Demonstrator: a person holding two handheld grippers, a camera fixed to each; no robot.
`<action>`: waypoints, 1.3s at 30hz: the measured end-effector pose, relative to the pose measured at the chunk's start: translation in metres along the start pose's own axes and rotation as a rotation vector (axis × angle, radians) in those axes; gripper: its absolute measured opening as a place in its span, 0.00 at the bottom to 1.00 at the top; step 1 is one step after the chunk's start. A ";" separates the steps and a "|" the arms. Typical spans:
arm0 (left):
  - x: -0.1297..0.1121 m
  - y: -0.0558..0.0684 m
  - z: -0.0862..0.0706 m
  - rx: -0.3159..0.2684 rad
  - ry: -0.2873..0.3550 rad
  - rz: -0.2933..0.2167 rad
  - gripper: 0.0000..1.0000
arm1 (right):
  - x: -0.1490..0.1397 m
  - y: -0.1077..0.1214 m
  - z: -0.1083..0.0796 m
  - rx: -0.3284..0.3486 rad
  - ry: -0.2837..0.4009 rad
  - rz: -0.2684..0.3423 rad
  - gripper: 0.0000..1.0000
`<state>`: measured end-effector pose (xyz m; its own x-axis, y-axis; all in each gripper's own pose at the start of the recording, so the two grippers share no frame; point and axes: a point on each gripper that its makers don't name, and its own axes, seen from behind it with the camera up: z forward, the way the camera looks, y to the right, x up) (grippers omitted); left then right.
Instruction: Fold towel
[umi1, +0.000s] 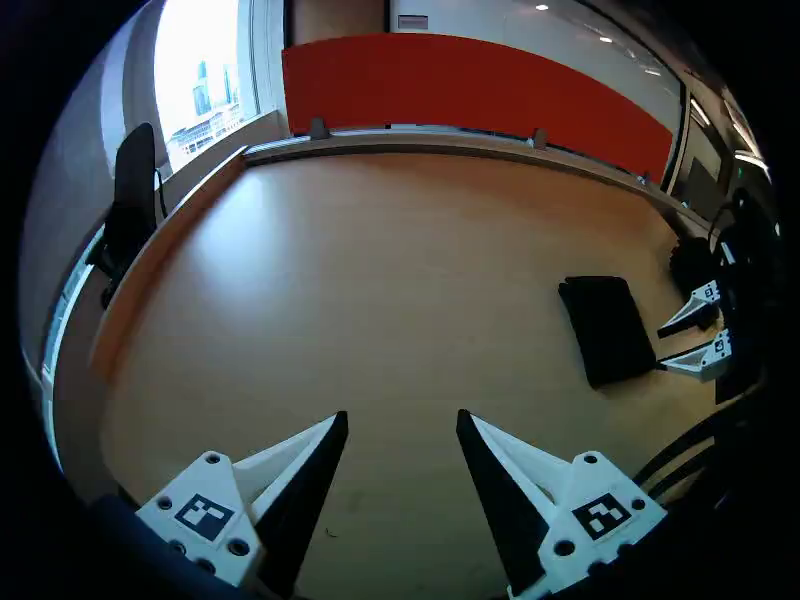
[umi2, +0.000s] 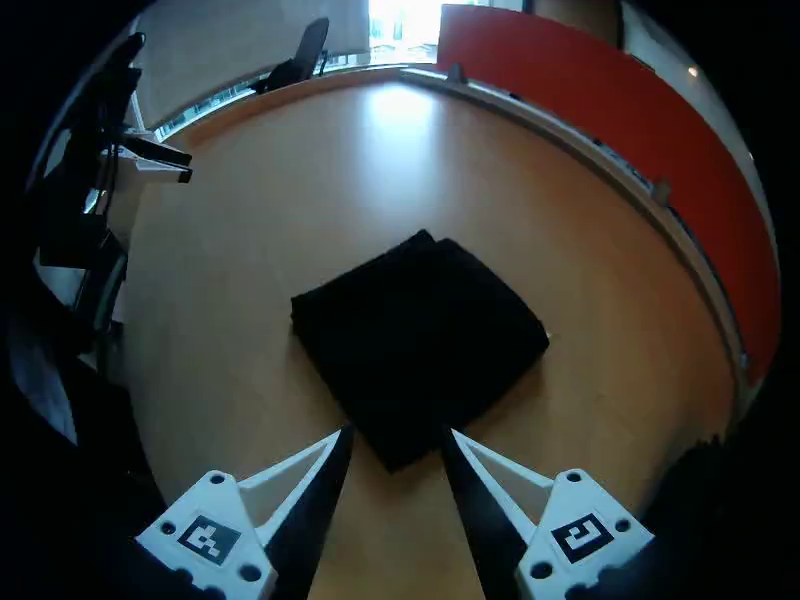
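No legible text, brand, number or sign. Only black-and-white square code patches (umi1: 204, 514) on the left tool (umi1: 401, 414) and the right tool (umi2: 397, 431), bearing no letters.

Folded black towel (umi2: 420, 345) on wooden table (umi2: 300, 170)

The towel (umi2: 420, 345) is plain black, the worktop (umi1: 350, 280) light brown, the screen (umi1: 450, 85) behind it red. The left tongs (umi1: 401, 413) and the right tongs (umi2: 397, 430) are white with black inner sides and black-and-white square markers.
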<state>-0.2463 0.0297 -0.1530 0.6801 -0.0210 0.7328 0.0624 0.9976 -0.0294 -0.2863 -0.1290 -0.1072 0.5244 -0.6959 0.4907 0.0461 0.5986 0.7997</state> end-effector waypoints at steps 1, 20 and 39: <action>0.000 0.000 0.000 0.000 0.000 -0.001 0.80 | -0.003 -0.001 0.001 0.001 -0.005 0.002 0.68; -0.001 0.003 0.001 -0.005 -0.004 -0.001 0.80 | -0.033 -0.005 0.011 0.010 -0.066 0.048 0.58; -0.002 0.007 0.003 -0.010 -0.008 0.003 0.80 | -0.030 -0.005 0.012 0.015 -0.056 0.095 0.05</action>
<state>-0.2491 0.0368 -0.1526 0.6743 -0.0172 0.7383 0.0672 0.9970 -0.0382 -0.3123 -0.1157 -0.1219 0.4777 -0.6576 0.5825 -0.0143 0.6571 0.7536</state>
